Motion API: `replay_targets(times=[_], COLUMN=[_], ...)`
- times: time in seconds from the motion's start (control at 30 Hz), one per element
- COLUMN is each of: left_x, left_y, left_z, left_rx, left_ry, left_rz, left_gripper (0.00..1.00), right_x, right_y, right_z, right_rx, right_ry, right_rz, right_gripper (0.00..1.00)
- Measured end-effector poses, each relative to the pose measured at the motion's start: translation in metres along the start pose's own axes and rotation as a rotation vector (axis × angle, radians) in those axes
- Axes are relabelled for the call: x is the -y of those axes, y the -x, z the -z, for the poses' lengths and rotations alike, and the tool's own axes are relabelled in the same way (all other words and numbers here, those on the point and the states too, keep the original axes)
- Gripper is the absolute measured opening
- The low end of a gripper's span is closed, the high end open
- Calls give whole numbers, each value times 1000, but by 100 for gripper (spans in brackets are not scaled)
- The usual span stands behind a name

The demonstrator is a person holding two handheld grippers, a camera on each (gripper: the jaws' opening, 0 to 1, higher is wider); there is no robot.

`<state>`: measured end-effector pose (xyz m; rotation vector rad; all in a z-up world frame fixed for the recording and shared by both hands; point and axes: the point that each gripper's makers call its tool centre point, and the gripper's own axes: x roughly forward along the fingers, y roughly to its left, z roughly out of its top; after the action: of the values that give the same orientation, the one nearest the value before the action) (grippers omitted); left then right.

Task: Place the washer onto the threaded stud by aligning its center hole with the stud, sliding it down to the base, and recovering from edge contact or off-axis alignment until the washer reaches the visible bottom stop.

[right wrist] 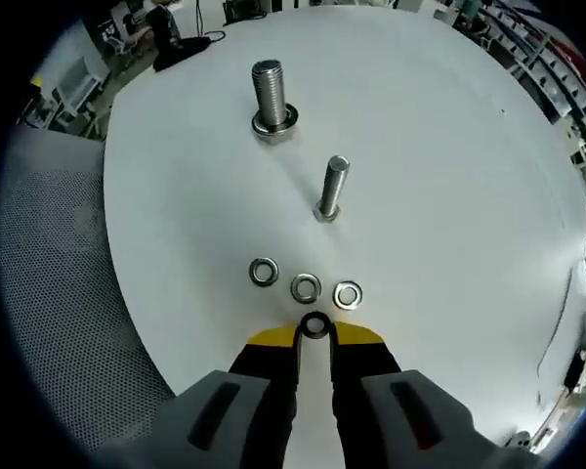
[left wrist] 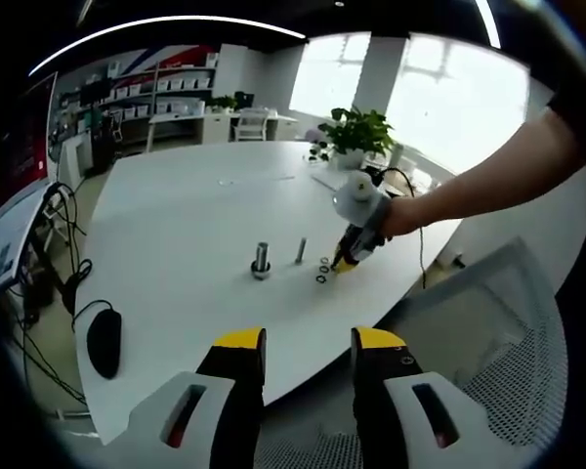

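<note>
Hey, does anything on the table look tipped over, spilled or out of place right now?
Nothing stands out. Both threaded studs, the thick one and the thin one, stand upright on the white table. Three washers lie flat in a row, and a fourth washer sits at the right claw tips.

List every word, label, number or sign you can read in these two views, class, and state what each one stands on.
None can be read.
Red and white wall panel, left gripper view: too blurred to tell whether it bears print.
Boxes on the shelves: labels, if any, too small to read.
Large threaded stud, smaller bolt, washers and table, right gripper view: no markings visible.
</note>
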<state>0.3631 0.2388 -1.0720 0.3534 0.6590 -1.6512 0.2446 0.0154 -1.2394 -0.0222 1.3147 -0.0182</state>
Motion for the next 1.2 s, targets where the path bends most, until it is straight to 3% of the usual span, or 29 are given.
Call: replay_targets(times=[0.3, 0.73, 0.97, 1.2], left_x=[0, 2, 1, -1], left_y=[0, 1, 1, 1], left_z=[-1, -1, -2, -1], left_rx=[6, 3, 6, 10], left_ry=[3, -4, -5, -6], left_rz=[4, 6, 1, -1], left_gripper=[33, 33, 33, 33], right_x=[0, 12, 13, 14], right_y=[7, 38, 49, 44], right_z=[-4, -67, -92, -94], right_rx=[29, 152, 198, 170], right_ry=[-14, 66, 136, 157], right_rz=[4, 32, 54, 55], right_gripper=[13, 13, 13, 13])
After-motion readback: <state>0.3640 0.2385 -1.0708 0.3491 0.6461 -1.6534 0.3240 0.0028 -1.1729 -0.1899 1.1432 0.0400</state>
